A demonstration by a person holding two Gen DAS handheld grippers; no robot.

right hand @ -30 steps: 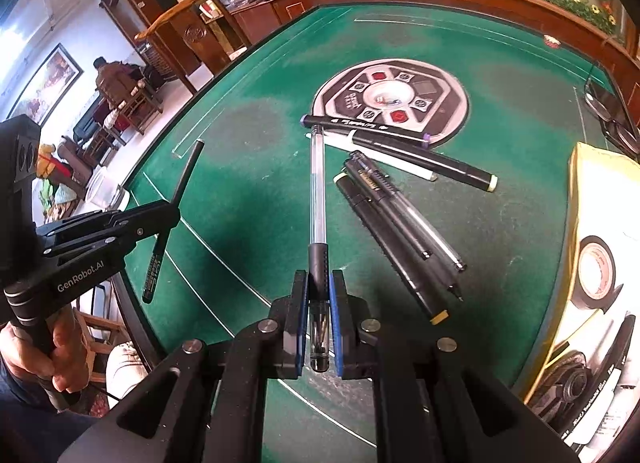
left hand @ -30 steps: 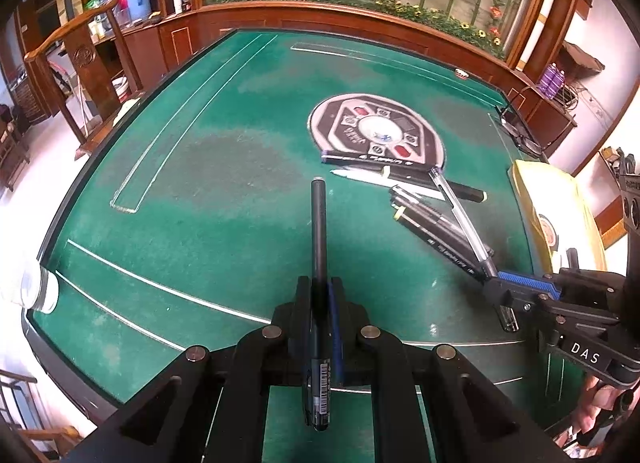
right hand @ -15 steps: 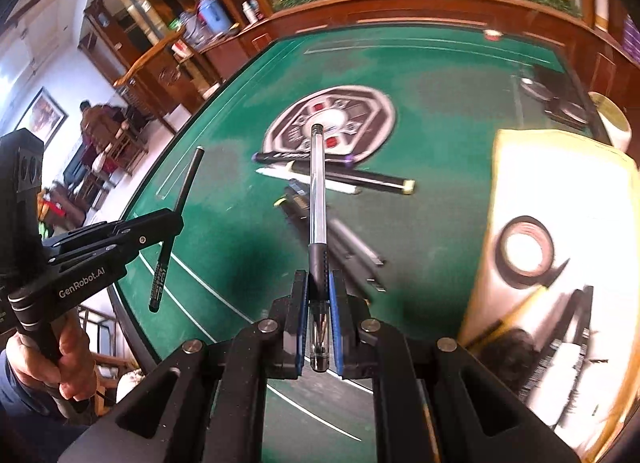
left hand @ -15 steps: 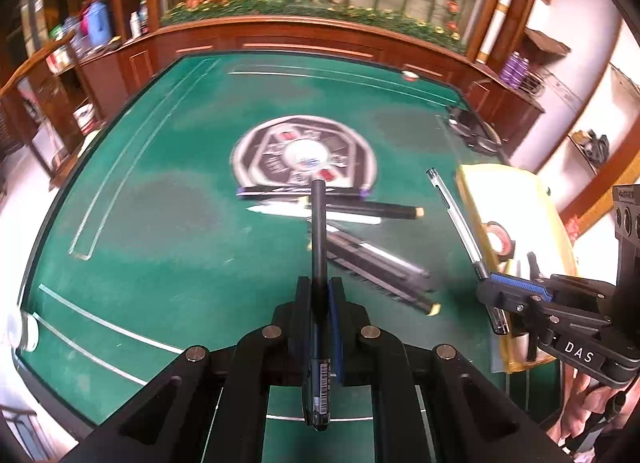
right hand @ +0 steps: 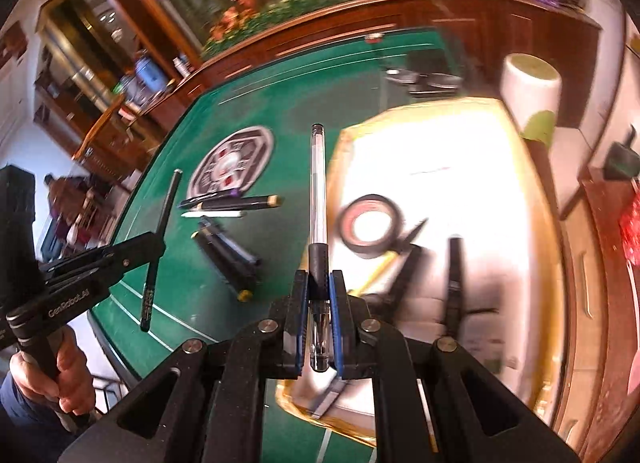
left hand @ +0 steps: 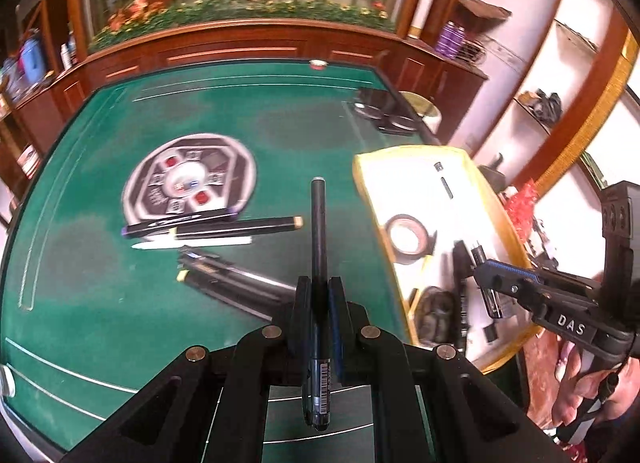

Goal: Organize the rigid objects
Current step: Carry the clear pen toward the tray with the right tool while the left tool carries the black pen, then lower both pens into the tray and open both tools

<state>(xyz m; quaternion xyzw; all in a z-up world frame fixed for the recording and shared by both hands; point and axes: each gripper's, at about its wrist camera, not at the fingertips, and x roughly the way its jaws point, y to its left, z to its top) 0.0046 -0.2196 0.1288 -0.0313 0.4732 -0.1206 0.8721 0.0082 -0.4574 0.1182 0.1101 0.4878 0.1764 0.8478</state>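
My left gripper [left hand: 319, 295] is shut on a black pen [left hand: 319, 231], held above the green table [left hand: 100, 295] near the tray's left rim. My right gripper [right hand: 319, 287] is shut on a clear pen [right hand: 318, 183] with a black grip, held over the left edge of the yellow-rimmed tray [right hand: 536, 183]. The tray [left hand: 368, 191] holds a roll of black tape [left hand: 408, 233] and several dark pens and small items. Several more pens and markers [left hand: 224, 225] lie on the table left of the tray. The right gripper shows in the left wrist view [left hand: 486, 277], over the tray.
A round patterned disc [left hand: 188, 179] lies at the table's middle. Dark flat objects [left hand: 380, 107] sit at the far right corner. A white cylinder [right hand: 530, 83] stands beyond the tray. A wooden rail surrounds the table; a person sits far left [right hand: 60, 187].
Both grippers have swung right, from over the loose pens to the tray, each still holding its pen. The right gripper is now over the tray's edge.
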